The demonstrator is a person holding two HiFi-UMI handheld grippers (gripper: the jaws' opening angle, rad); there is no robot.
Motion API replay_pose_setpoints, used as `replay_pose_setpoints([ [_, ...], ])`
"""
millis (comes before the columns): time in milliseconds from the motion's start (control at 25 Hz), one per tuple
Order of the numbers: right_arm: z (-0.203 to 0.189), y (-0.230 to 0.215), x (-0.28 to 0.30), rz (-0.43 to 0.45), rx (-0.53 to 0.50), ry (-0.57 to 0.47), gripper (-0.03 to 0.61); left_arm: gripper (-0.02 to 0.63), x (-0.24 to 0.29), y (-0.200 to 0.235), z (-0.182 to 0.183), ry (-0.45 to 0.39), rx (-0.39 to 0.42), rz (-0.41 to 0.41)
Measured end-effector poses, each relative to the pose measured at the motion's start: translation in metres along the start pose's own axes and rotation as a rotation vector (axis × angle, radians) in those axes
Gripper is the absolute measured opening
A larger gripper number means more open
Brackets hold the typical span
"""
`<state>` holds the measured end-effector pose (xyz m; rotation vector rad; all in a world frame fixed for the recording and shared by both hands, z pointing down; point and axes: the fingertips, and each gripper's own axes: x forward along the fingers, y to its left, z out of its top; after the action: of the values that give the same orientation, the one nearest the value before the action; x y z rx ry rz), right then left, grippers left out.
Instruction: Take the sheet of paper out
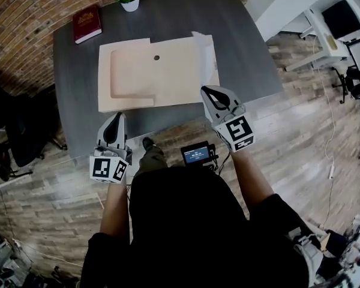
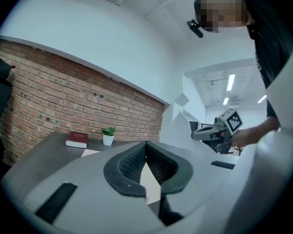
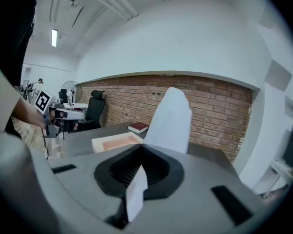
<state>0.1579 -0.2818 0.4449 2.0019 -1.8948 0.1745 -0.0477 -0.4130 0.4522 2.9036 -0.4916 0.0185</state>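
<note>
A dark grey bench (image 1: 240,35) carries a large beige document envelope (image 1: 150,77), open at its right end. The sheet of paper (image 3: 172,118) rises from that end, pinched by the right tool (image 3: 141,165). The left tool (image 2: 146,160) is clamped on the envelope's near left corner.

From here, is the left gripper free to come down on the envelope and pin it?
Probably yes. The left gripper hangs over the near edge of the table, just short of the near left corner of the envelope, with only bare table between them. Its jaws are together, which suits pressing down.
</note>
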Motion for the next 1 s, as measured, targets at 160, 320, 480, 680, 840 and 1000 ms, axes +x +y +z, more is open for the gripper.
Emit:
replay_pose_setpoints([
  [160,-0.009,0.014,-0.034,0.057,-0.023,-0.03,0.005,-0.005,-0.021,-0.041,-0.007,-0.014,0.014,0.022],
  [320,-0.017,0.035,-0.069,0.114,-0.043,-0.052,0.005,-0.005,-0.047,-0.081,-0.014,-0.03,0.01,0.051],
  [480,-0.031,0.055,-0.1,0.16,-0.052,-0.068,0.005,-0.005,-0.079,-0.114,-0.029,-0.023,0.015,0.074],
  [680,-0.05,0.085,-0.137,0.203,-0.023,-0.06,0.005,-0.005,-0.124,-0.146,-0.045,0.005,0.004,0.1],
  [840,-0.061,0.112,-0.157,0.228,0.005,-0.041,0.005,-0.005,-0.148,-0.158,-0.044,0.014,0.004,0.105],
  [1000,-0.067,0.136,-0.169,0.234,0.019,-0.018,0.005,-0.005,-0.166,-0.16,-0.041,0.015,0.002,0.09],
])
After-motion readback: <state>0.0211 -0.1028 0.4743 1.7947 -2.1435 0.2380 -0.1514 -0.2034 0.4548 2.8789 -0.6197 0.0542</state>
